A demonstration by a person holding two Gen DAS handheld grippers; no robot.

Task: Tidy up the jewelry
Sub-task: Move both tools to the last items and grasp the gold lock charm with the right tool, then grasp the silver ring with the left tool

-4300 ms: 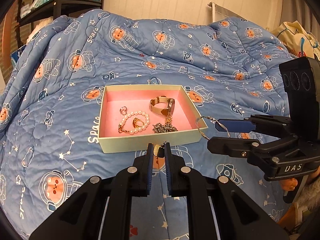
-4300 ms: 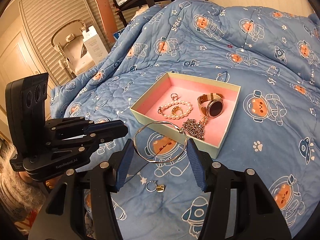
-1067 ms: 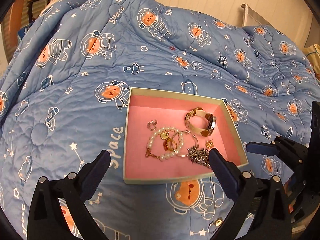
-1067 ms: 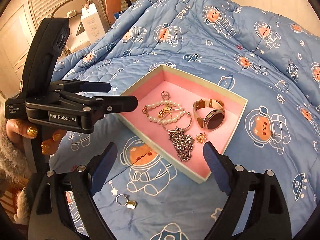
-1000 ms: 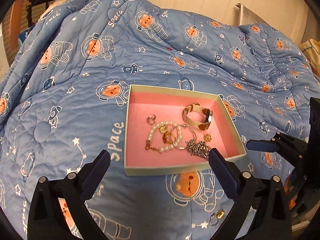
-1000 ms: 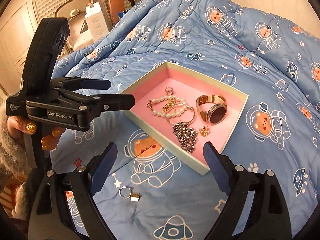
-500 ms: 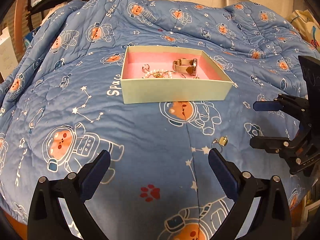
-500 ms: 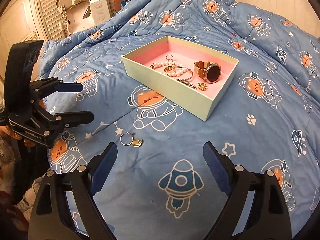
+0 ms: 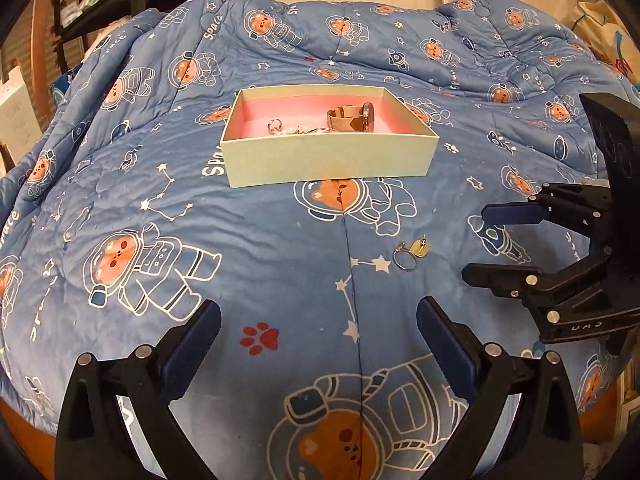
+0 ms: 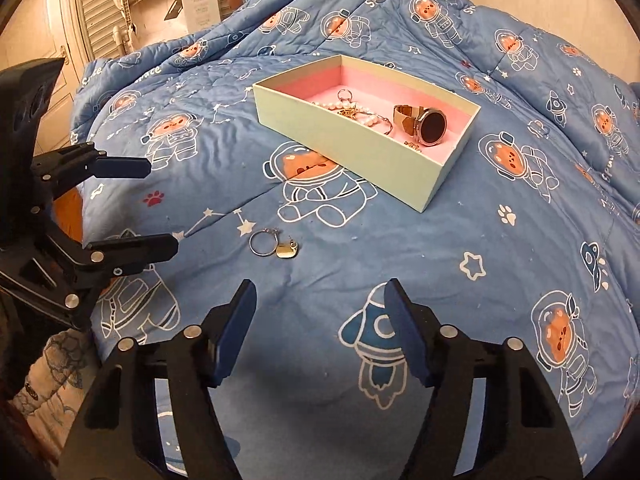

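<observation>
From the left wrist view, the left gripper (image 9: 318, 320) is hanging over the blue quilt (image 9: 248, 240) on the bed, its fingers spread wide and gripping nothing. Straight ahead of them, well apart, a pale green box (image 9: 328, 158) with a pink lining is sitting on the quilt, holding a watch (image 9: 354, 118), a ring (image 9: 275, 125) and a pearl bracelet (image 9: 296, 131); the near wall is hiding the rest. A small hoop with a gold charm (image 9: 412, 254) is lying on the quilt ahead and to the right of the fingers, outside the box. The right gripper (image 9: 476, 242) is showing at the right edge, just beyond that hoop.

From the right wrist view, the right gripper (image 10: 318, 332) is pointing down at the quilt (image 10: 440, 240), its fingers having just been closing yet standing apart with nothing between them. The hoop (image 10: 274, 245) is lying just ahead of the left finger. The box (image 10: 360, 150) is sitting farther ahead, holding the watch (image 10: 424, 122), the ring (image 10: 345, 95), the bracelet (image 10: 352, 114) and a thin bangle (image 10: 382, 120). The left gripper (image 10: 160, 208) is open at the left.
</observation>
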